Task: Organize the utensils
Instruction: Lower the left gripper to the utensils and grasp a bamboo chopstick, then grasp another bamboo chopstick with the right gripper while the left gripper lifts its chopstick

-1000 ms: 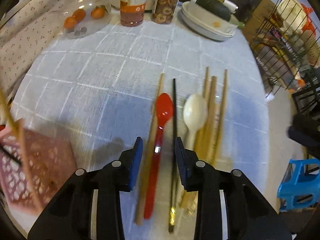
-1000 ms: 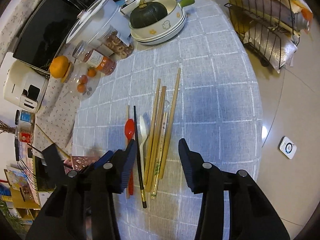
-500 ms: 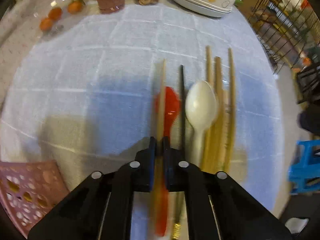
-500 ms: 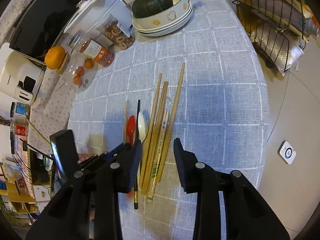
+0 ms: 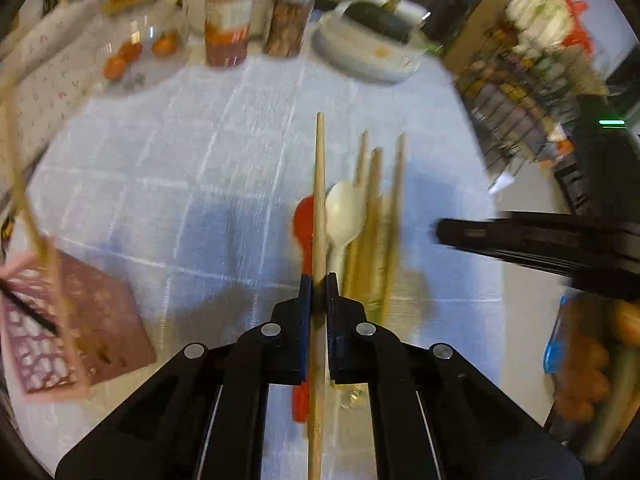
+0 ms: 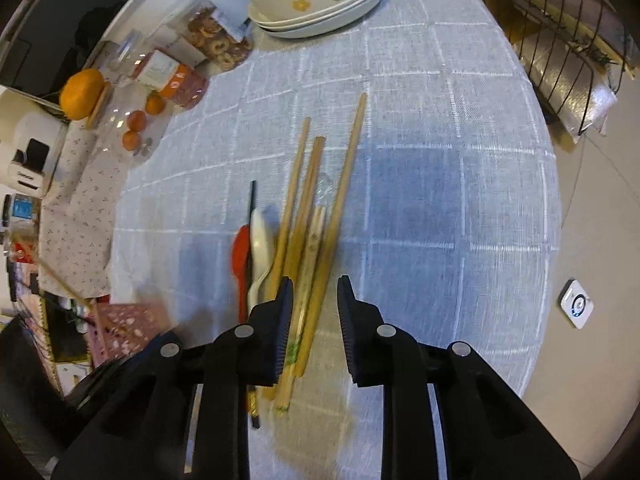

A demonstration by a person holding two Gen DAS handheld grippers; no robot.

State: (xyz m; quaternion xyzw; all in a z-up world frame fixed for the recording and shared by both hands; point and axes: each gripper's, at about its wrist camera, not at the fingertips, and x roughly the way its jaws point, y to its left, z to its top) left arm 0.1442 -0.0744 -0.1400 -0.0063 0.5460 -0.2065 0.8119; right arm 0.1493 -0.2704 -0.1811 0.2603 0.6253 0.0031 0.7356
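My left gripper (image 5: 318, 290) is shut on a wooden chopstick (image 5: 319, 200) and holds it lifted above the table. Below it lie a red spoon (image 5: 303, 220), a white spoon (image 5: 345, 212) and several wooden chopsticks (image 5: 376, 216). My right gripper (image 6: 315, 300) is open, low over the wooden chopsticks (image 6: 316, 216), with the rightmost ones between its fingers. Left of them lie the white spoon (image 6: 260, 240), the red spoon (image 6: 241, 256) and a black chopstick (image 6: 252, 200). A pink perforated utensil basket (image 5: 60, 320) holding chopsticks stands at the left; it also shows in the right wrist view (image 6: 124, 328).
Stacked white plates (image 6: 320, 12) with a dark squash, jars (image 6: 184, 76), oranges (image 6: 136, 120) and a glass dish stand at the table's far side. A wire rack (image 6: 560, 40) stands off the table's right edge. The right gripper's body (image 5: 540, 244) shows in the left view.
My left gripper closed on the wooden chopstick and has lifted it off the table. My right gripper moved down and forward over the wooden chopsticks, staying open.
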